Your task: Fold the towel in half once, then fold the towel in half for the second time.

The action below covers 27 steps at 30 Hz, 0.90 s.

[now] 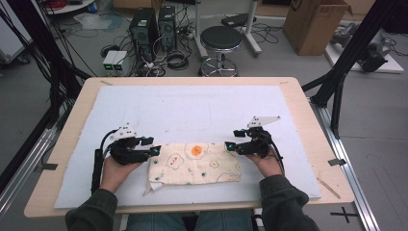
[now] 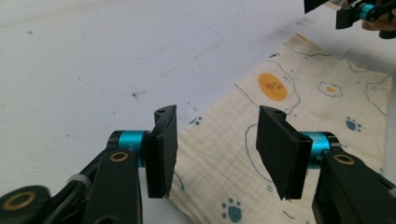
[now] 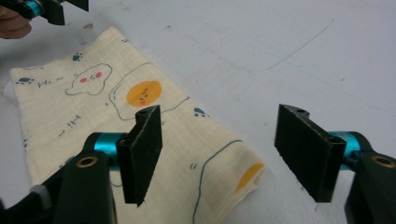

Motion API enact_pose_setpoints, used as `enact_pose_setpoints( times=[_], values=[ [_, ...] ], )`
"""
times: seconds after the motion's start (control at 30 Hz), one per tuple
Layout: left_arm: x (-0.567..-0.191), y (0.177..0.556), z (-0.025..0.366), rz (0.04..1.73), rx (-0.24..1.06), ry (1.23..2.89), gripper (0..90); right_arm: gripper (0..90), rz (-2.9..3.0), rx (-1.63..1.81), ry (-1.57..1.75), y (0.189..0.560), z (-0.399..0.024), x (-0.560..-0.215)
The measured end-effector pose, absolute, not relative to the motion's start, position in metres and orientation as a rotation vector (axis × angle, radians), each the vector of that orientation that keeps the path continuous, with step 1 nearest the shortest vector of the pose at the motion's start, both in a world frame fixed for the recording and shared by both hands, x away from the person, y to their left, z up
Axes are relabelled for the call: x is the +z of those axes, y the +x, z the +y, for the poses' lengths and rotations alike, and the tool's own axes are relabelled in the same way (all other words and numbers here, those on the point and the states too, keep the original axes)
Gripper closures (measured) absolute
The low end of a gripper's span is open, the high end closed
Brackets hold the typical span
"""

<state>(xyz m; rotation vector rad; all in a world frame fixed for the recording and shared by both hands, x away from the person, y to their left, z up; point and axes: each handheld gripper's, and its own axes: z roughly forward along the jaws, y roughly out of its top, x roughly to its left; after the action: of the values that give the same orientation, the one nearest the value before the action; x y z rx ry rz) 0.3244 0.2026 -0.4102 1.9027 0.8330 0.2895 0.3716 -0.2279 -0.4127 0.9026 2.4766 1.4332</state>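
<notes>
Lying flat on the white table (image 1: pixel 192 106), a folded cream cloth (image 1: pixel 195 163) is flanked by the left gripper (image 1: pixel 155 146) and right gripper (image 1: pixel 230 139), fingers spread, nothing pinched.

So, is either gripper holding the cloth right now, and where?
Neither. Left gripper and right gripper have open jaws above the cloth.

Both grippers' fingers (image 2: pixel 163 149) spread, empty
</notes>
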Motion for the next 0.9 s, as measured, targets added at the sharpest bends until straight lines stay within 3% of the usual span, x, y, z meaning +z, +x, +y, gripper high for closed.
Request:
enact_pose_setpoints(
  times=[0.17, 0.9],
  values=[
    [-0.404, 0.318, 0.206, 0.831, 0.289, 1.879, 42.4, 27.0, 2.458, 1.431, 0.883, 0.364, -0.227, -0.408],
    [-0.402, 0.309, 0.205, 0.822, 0.318, 1.901, 37.7, 26.2, 2.452, 1.421, 0.855, 0.355, -0.226, -0.407]
  ],
)
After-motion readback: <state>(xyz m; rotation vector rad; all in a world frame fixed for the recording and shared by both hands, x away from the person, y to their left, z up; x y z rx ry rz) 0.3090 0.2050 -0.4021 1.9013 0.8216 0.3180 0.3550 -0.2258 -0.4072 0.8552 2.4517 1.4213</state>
